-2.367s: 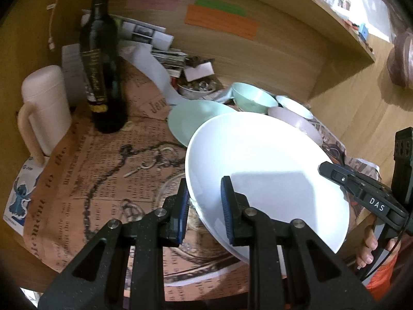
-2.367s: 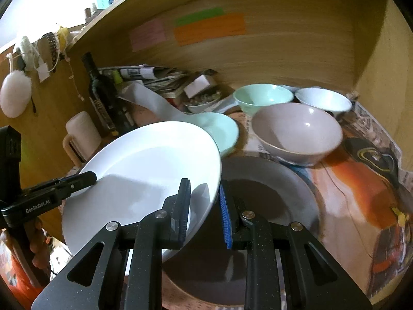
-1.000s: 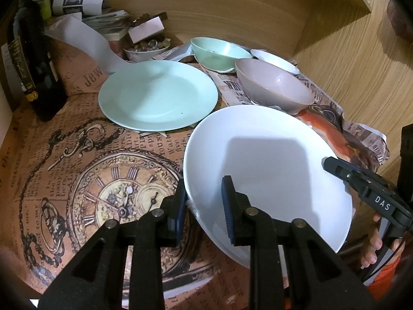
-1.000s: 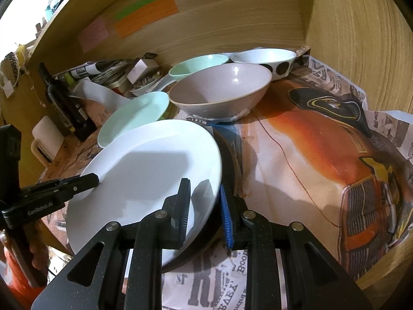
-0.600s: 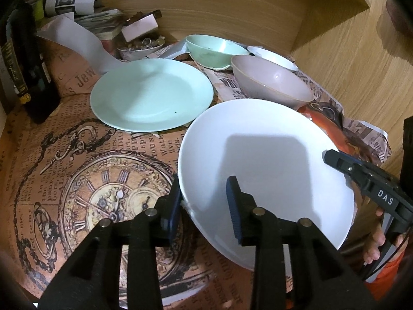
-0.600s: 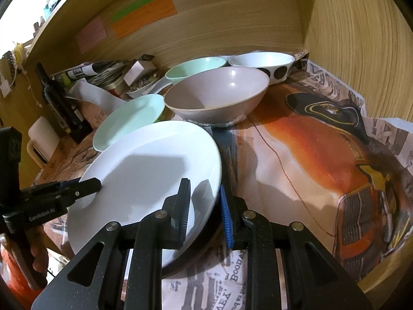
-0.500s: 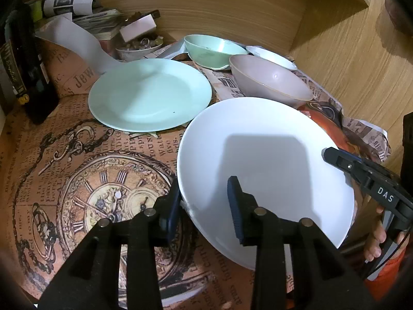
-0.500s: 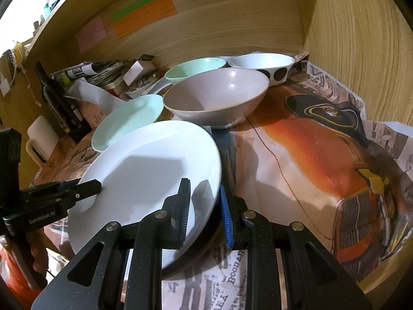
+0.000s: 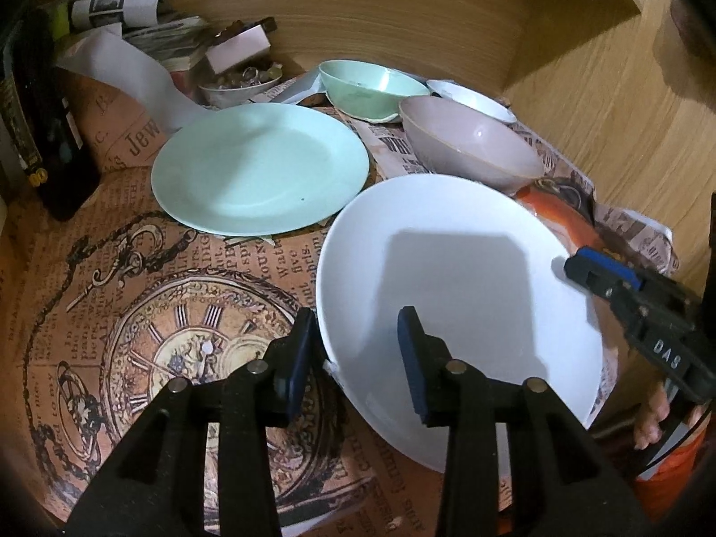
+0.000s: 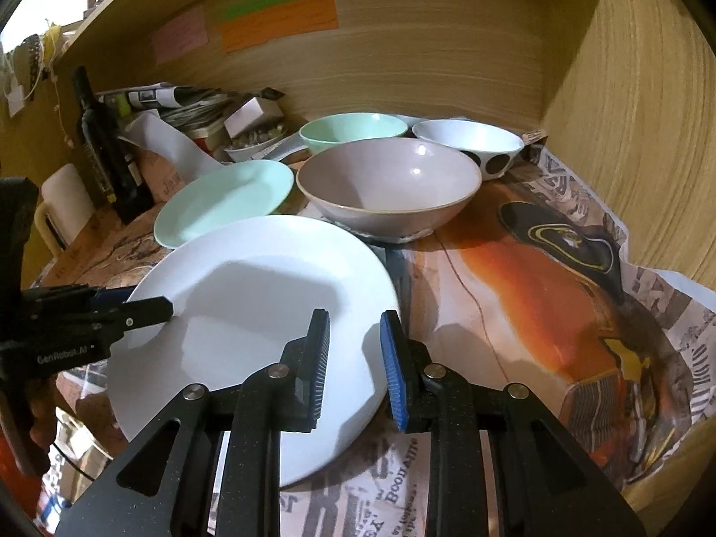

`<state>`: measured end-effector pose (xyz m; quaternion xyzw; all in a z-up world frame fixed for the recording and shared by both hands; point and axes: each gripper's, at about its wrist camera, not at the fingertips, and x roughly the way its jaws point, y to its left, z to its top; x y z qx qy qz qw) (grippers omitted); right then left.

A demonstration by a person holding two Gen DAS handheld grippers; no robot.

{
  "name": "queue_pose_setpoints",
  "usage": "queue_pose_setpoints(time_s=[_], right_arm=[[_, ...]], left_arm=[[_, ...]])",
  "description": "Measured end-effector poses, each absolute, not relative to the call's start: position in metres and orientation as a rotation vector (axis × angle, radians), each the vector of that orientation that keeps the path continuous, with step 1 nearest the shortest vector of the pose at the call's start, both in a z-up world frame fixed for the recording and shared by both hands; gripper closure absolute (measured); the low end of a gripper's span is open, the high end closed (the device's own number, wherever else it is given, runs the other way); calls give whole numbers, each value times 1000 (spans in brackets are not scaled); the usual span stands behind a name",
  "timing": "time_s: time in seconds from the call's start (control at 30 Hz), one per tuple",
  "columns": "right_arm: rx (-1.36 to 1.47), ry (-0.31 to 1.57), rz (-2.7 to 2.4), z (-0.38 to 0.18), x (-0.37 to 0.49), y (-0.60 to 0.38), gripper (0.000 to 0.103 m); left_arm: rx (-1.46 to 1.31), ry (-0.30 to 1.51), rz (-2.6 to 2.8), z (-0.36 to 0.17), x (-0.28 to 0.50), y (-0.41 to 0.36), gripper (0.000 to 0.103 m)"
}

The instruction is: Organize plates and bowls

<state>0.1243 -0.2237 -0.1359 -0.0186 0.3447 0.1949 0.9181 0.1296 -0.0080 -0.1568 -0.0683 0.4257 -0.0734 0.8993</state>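
Observation:
A large white plate (image 9: 456,277) (image 10: 255,308) lies low at the shelf's front edge. My left gripper (image 9: 355,349) is open, its jaws astride the plate's left rim without pinching it. My right gripper (image 10: 355,358) is open, its jaws astride the right rim. Each gripper shows in the other's view, the right (image 9: 626,295) and the left (image 10: 112,313). Behind lie a mint plate (image 9: 259,168) (image 10: 223,199), a mauve bowl (image 9: 470,150) (image 10: 389,183), a mint bowl (image 9: 371,87) (image 10: 353,132) and a white spotted bowl (image 10: 470,145) (image 9: 470,98).
Printed paper (image 9: 156,291) (image 10: 537,268) covers the shelf. A dark bottle (image 10: 105,143) and a cream mug (image 10: 62,210) stand at the left. A small dish of trinkets (image 9: 239,83) and rolled papers (image 10: 179,98) sit at the back. Wooden walls (image 10: 649,112) close the back and right.
Both grippers have opened off the white plate's rim. The plate has come down and forward onto the shelf's front, over where a dark plate showed earlier.

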Motion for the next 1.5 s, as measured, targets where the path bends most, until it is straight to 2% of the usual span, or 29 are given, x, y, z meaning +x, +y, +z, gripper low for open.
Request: queue_pose_setpoints(time_s=[0.1,0.13,0.23,0.4,0.47,0.6,1.0,1.2,1.27,1.37,1.43,1.5], right_arm=[[-17,713,410,-134,123,-224,78],[-5,714,419,-133,122,-224,75],[24,700,439,-127,121,-224,64],[-3,660,470,-114,120,-211,61],[-13,643,488,-108,123,-204,51],[-17,630,540,-98,133,-189,49],[-106,654,657,-73,187,-133,49],[-115,760,691,-83,232,-111,50],[-124,808,695,-88,247,-104,61],[-129,876,705,-95,268,-98,64],[-129,919,701,-99,281,-96,71],[-136,956,693,-102,293,-93,74]], left_arm=[[-143,861,-145,-149,129,-5,65],[-142,852,-141,-146,128,-4,65],[-144,817,-126,-136,123,3,54],[-148,745,-79,-116,112,20,38],[-150,721,-52,-108,110,29,32],[-164,671,8,-97,107,51,19],[-170,651,111,-83,126,96,18],[-162,686,126,-96,152,112,18],[-168,703,115,-100,160,116,18],[-190,748,88,-110,176,122,19],[-210,778,70,-118,187,126,24],[-228,815,49,-125,196,128,35]])
